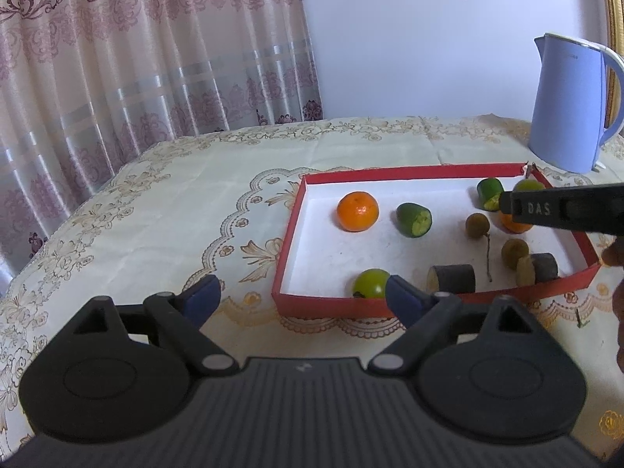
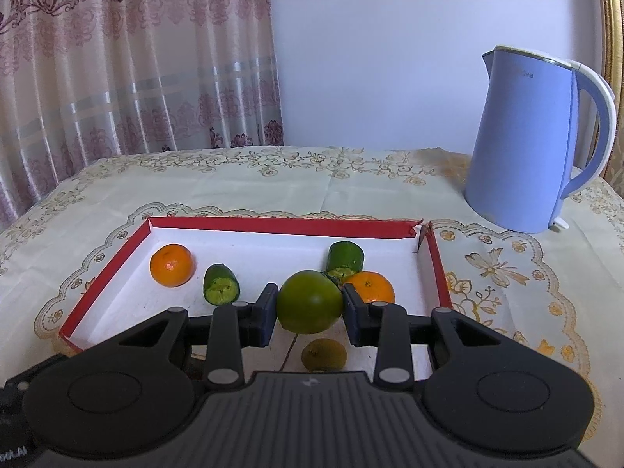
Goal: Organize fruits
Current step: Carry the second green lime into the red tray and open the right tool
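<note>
Firstly, left wrist view:
Surface: table under a cream tablecloth (image 1: 163, 210) with gold floral print; red-rimmed tray (image 1: 290, 230) with a white floor lies on it.
Room: patterned pink curtain (image 1: 128, 58) at left, plain pale wall behind, blue kettle (image 1: 565, 105) at the table's far right.
Fruits: 1 orange (image 1: 357, 211), 1 cut green piece (image 1: 414, 220), 1 round green fruit (image 1: 371, 283) at the near rim, 2 small brown fruits, 2 dark cut chunks, all inside the tray.
Left gripper (image 1: 300, 296): jaws wide, nothing between them, above the tray's near-left corner.
Hard to make out: the black arm of the other tool covers part of the far-right fruits; fingertips cut off at the right edge.

Right wrist view:
Right gripper (image 2: 310, 312): clamped on a green tomato-like fruit (image 2: 310, 301), above the tray (image 2: 105, 269).
Surface: same cloth; kettle (image 2: 522, 148) stands beyond the tray's far-right corner.
Hidden: second orange (image 2: 370, 286) partly behind the held fruit; 1 brown fruit (image 2: 323, 354) below it; near rim covered by the tool body.
</note>
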Demonstrator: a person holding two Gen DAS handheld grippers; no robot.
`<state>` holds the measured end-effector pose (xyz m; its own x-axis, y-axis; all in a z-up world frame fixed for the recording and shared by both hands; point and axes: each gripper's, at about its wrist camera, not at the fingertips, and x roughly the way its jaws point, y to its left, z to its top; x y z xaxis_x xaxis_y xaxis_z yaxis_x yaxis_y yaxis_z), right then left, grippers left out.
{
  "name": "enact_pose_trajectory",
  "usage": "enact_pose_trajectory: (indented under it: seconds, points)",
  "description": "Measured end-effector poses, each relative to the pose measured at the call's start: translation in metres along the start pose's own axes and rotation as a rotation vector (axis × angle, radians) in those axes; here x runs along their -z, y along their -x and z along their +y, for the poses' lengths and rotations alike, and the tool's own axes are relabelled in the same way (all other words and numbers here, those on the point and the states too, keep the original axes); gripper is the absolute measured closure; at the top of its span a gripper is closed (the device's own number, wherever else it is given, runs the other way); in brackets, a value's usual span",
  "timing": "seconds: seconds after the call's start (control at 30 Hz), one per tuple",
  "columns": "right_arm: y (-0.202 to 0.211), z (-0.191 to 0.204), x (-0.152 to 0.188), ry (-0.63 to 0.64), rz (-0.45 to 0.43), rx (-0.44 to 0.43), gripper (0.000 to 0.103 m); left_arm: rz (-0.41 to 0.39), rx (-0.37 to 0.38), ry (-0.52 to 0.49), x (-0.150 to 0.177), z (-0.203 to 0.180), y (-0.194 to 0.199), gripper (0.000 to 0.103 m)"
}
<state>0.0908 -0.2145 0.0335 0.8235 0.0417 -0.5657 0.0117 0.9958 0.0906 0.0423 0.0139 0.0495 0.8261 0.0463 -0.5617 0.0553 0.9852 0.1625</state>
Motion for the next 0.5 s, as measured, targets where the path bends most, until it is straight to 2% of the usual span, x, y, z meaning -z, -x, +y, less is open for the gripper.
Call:
enact_pose_trajectory:
  seconds: [0.5]
  points:
    - [-0.025, 0.0, -0.008, 0.001, 0.033, 0.01, 0.069, 0.001, -0.025, -0.003, 0.001, 0.002, -0.003, 0.011]
